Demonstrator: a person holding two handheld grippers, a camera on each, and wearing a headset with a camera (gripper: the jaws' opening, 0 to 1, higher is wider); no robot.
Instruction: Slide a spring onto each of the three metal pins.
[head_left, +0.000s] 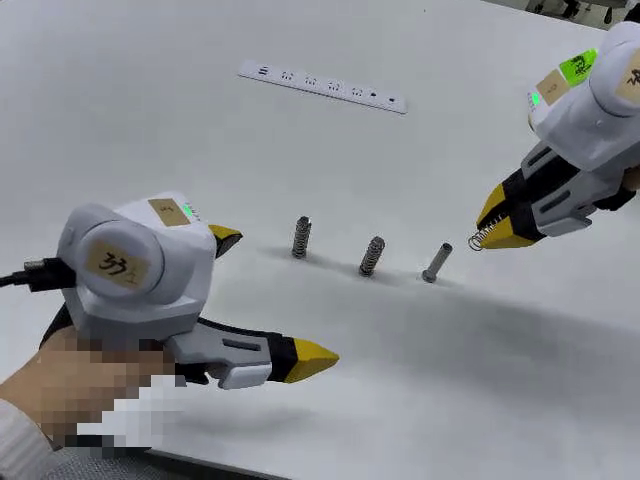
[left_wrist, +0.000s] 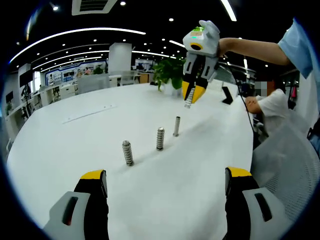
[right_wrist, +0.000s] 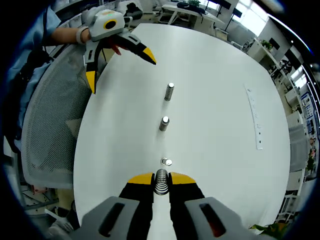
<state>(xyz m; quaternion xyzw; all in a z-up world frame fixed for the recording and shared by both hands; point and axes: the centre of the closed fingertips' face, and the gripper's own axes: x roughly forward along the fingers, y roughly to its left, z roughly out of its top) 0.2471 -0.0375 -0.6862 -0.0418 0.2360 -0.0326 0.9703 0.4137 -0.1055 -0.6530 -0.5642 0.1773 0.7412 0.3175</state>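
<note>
Three metal pins stand in a row on the white table. The left pin (head_left: 302, 237) and the middle pin (head_left: 372, 256) each carry a spring. The right pin (head_left: 437, 262) is bare. My right gripper (head_left: 490, 236) hangs just right of and above that bare pin, shut on a small spring (head_left: 480, 238). In the right gripper view the spring (right_wrist: 161, 181) sits between the yellow tips, directly before the bare pin (right_wrist: 166, 162). My left gripper (head_left: 270, 300) is open near the table's front, with nothing in it; the sprung pins (left_wrist: 128, 152) (left_wrist: 160, 138) stand ahead of it.
A white power strip (head_left: 322, 86) lies at the back of the table. A mesh chair (right_wrist: 45, 125) stands beside the table's edge. Another seated person (left_wrist: 267, 107) is off to the right in the left gripper view.
</note>
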